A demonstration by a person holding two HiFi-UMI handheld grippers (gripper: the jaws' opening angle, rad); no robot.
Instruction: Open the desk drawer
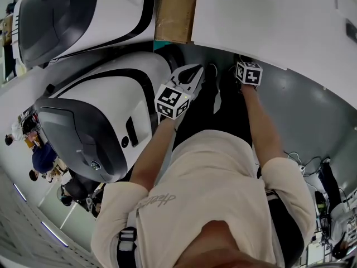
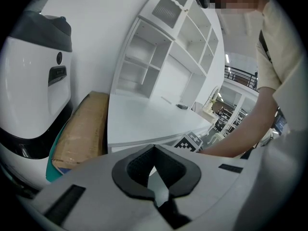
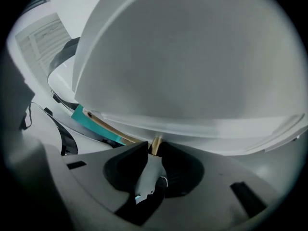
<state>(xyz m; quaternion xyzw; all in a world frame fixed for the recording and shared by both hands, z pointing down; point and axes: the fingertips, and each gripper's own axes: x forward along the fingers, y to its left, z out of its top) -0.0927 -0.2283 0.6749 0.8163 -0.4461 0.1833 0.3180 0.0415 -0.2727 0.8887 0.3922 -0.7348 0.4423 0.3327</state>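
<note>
The white desk [image 1: 268, 21] fills the top right of the head view, and its top [image 2: 144, 119] shows in the left gripper view. My right gripper [image 1: 244, 60] is tucked under its front edge. From that gripper the desk's pale front [image 3: 192, 71] looms just above my right gripper [image 3: 154, 146], whose jaws stand a narrow gap apart; a tan sliver shows through the gap and nothing is clearly clamped. I cannot pick out a drawer handle. My left gripper [image 1: 195, 71] hangs left of it over the floor. In its own view my left gripper [image 2: 154, 148] has its tips together, empty.
A cardboard box [image 1: 175, 10] [image 2: 82, 129] stands against the desk's left side. Two big white-and-black machines [image 1: 106, 121] [image 1: 72, 15] crowd the left. A white shelf unit [image 2: 163, 52] rises behind the desk. Cables [image 1: 312, 166] lie on the floor at right.
</note>
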